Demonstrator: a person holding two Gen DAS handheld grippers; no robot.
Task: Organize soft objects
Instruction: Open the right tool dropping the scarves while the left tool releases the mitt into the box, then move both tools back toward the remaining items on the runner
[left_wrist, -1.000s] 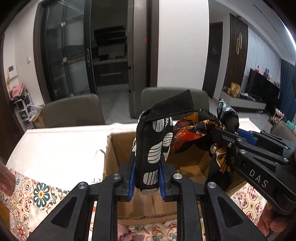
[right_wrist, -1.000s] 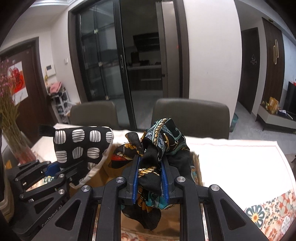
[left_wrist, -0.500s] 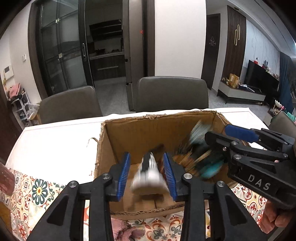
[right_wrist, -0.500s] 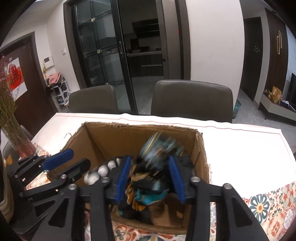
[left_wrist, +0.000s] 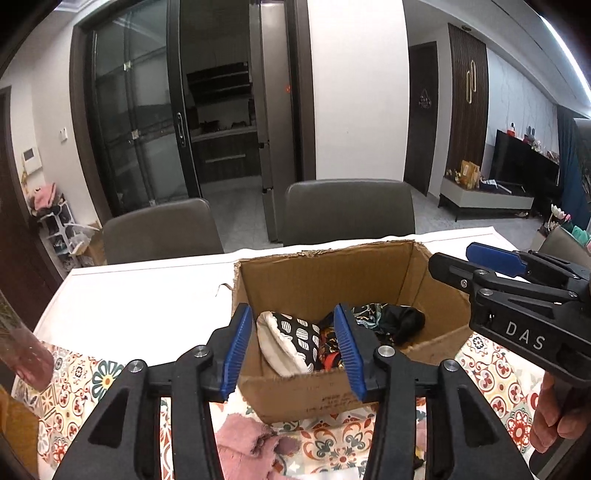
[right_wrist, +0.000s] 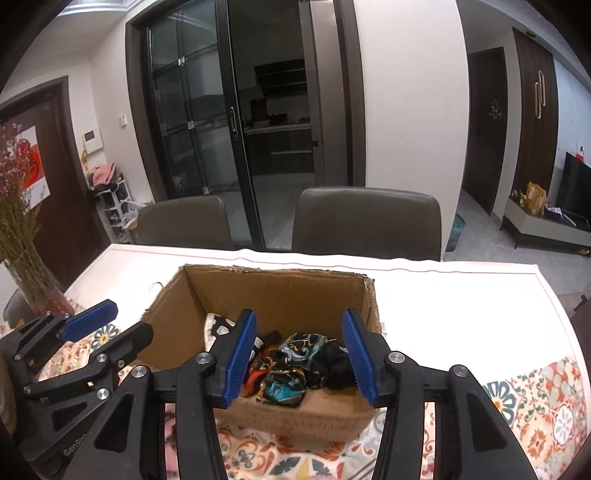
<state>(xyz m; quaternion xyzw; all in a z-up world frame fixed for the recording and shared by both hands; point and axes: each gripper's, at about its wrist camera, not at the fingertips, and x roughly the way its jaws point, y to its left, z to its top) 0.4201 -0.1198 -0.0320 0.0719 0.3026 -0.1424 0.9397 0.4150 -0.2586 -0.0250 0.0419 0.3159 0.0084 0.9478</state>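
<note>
Black-and-white spotted mitt (left_wrist: 291, 341) and patterned scarf (right_wrist: 295, 373) lie side by side inside the cardboard box (left_wrist: 332, 273) on the table (right_wrist: 461, 295), left gripper (left_wrist: 295, 347) and right gripper (right_wrist: 299, 354) both spread wide above it, holding nothing.

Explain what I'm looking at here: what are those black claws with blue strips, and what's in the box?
No robot here: a person holds two hand tools, each with a camera looking along its two fingers. One picture is from the left gripper, the other from the right gripper; each also glimpses the other tool. Both are open and hold nothing. On the table stands a cardboard box containing a black-and-white oven mitt and a patterned silk scarf. A pink cloth lies on the floral tablecloth nearby.
</note>
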